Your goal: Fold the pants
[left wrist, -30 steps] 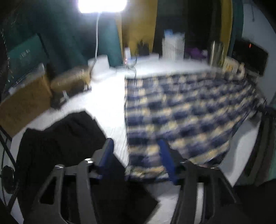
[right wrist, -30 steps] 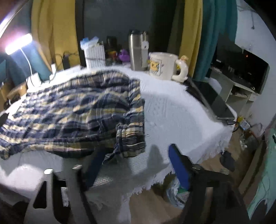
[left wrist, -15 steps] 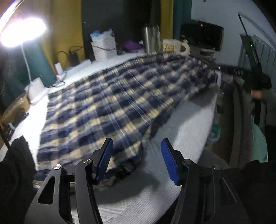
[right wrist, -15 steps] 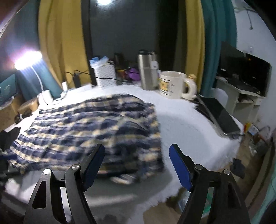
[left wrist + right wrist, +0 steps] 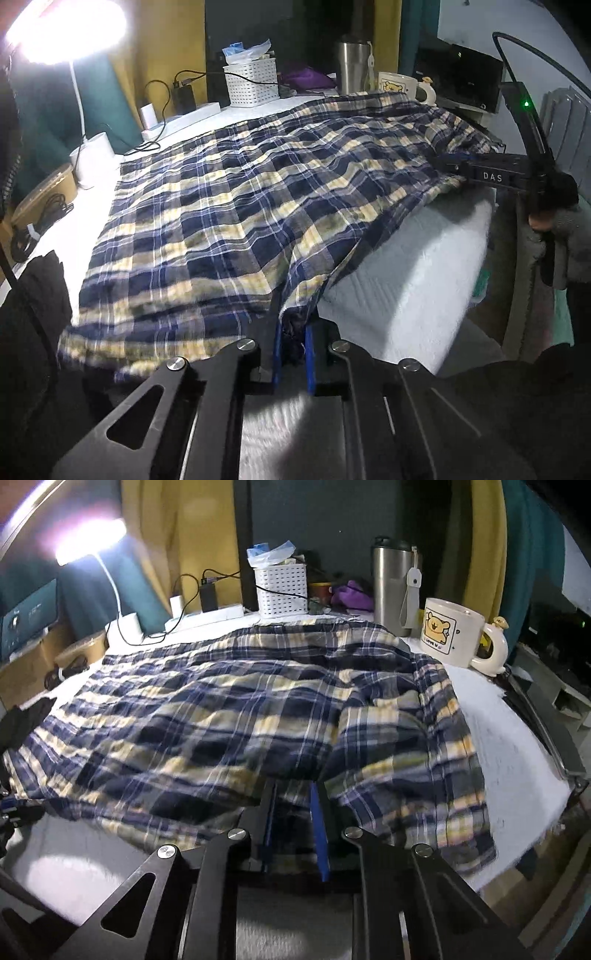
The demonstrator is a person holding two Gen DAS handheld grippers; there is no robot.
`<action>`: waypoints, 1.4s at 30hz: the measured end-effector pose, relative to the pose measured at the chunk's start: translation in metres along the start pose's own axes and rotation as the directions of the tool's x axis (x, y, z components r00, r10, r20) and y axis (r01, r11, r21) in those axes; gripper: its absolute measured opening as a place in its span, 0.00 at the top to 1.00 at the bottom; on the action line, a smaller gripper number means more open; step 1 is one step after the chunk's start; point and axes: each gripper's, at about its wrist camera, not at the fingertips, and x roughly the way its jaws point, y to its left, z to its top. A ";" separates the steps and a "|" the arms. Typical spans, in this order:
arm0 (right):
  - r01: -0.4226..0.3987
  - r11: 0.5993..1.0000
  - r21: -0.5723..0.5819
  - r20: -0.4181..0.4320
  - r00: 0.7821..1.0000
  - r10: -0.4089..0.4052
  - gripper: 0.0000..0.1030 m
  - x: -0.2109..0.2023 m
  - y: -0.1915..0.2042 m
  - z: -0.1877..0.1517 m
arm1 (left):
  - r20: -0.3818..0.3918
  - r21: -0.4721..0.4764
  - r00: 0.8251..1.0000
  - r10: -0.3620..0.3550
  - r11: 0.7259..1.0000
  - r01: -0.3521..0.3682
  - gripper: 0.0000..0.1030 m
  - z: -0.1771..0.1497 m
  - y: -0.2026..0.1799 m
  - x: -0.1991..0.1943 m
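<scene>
Navy, yellow and white plaid pants [image 5: 240, 206] lie spread across a white-covered table [image 5: 406, 280]; they also fill the right wrist view [image 5: 221, 716]. My left gripper [image 5: 291, 332] is shut on the pants' near edge, cloth bunched between its blue pads. My right gripper [image 5: 291, 805] is shut on the near edge at the other end and lifts it off the table. The right gripper also shows in the left wrist view [image 5: 491, 173] at the far right, clamped on the cloth.
At the back stand a white basket [image 5: 282, 589], a steel tumbler [image 5: 393, 583], a bear mug [image 5: 454, 637], a lit desk lamp [image 5: 70, 33] and chargers with cables [image 5: 207, 594]. A black garment [image 5: 33, 295] lies at the left. A laptop [image 5: 543, 716] sits at the table's right edge.
Both grippers were open and apart from the pants; now each has closed on the near edge of the cloth, and the edge is raised off the table.
</scene>
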 end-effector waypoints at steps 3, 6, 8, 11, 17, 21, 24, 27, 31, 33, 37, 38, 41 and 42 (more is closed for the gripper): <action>0.010 1.000 -0.008 -0.005 1.000 -0.010 0.82 -0.007 0.002 -0.007 | 0.002 -0.018 1.000 -0.001 1.000 0.001 0.93 -0.005 0.000 -0.004; 0.017 1.000 -0.006 -0.009 1.000 -0.017 0.81 -0.013 0.000 -0.012 | 0.001 -0.030 1.000 -0.015 0.999 0.015 0.92 -0.004 0.004 -0.008; 0.020 1.000 -0.004 -0.011 1.000 -0.020 0.81 -0.015 -0.002 -0.013 | 0.001 -0.042 0.999 -0.032 0.999 0.032 0.91 -0.003 0.009 -0.014; 0.017 1.000 0.009 -0.017 1.000 -0.017 0.81 -0.021 -0.003 -0.015 | 0.029 -0.079 0.998 -0.059 0.995 0.061 0.90 -0.002 0.022 -0.030; 0.034 0.999 0.024 0.011 0.999 -0.034 0.81 -0.039 -0.005 -0.011 | 0.103 -0.155 0.995 0.020 0.988 -0.004 0.85 0.004 0.061 -0.053; 0.042 0.998 0.036 0.040 0.998 -0.043 0.81 -0.046 -0.007 -0.001 | 0.114 -0.208 0.990 0.079 0.977 -0.054 0.44 0.006 0.089 -0.046; 0.050 0.998 0.040 0.052 0.997 -0.052 0.50 -0.044 -0.008 0.005 | 0.063 -0.245 0.990 0.128 0.963 -0.109 0.44 0.007 0.112 -0.028; 0.041 0.997 0.064 0.069 0.997 -0.045 0.13 -0.041 -0.011 0.007 | 0.030 -0.270 0.991 0.133 0.955 -0.120 0.44 0.005 0.128 -0.015; 0.070 0.996 0.057 0.057 0.996 -0.073 0.13 -0.032 -0.011 0.007 | -0.035 -0.288 0.991 0.132 0.948 -0.136 0.48 -0.003 0.140 0.000; 0.075 0.996 0.053 0.055 0.995 -0.078 0.13 -0.028 -0.010 0.007 | -0.035 -0.275 0.990 0.138 0.951 -0.143 0.60 -0.003 0.139 0.000; 0.099 0.995 0.032 0.032 0.994 -0.100 0.13 -0.015 -0.008 0.005 | -0.049 -0.231 0.988 0.147 0.961 -0.154 0.84 -0.004 0.133 0.001; 0.105 0.994 0.030 0.013 0.994 -0.105 0.13 -0.010 -0.007 0.003 | -0.048 -0.225 0.988 0.147 0.962 -0.154 0.89 -0.005 0.132 0.001; 0.118 0.993 0.007 0.010 0.993 -0.118 0.13 -0.005 -0.004 -0.007 | -0.049 -0.215 0.987 0.154 0.963 -0.161 0.91 -0.006 0.131 0.000; 0.119 0.993 0.003 0.012 0.993 -0.119 0.13 -0.006 -0.004 -0.009 | -0.049 -0.211 0.986 0.159 0.963 -0.166 0.91 -0.006 0.130 -0.001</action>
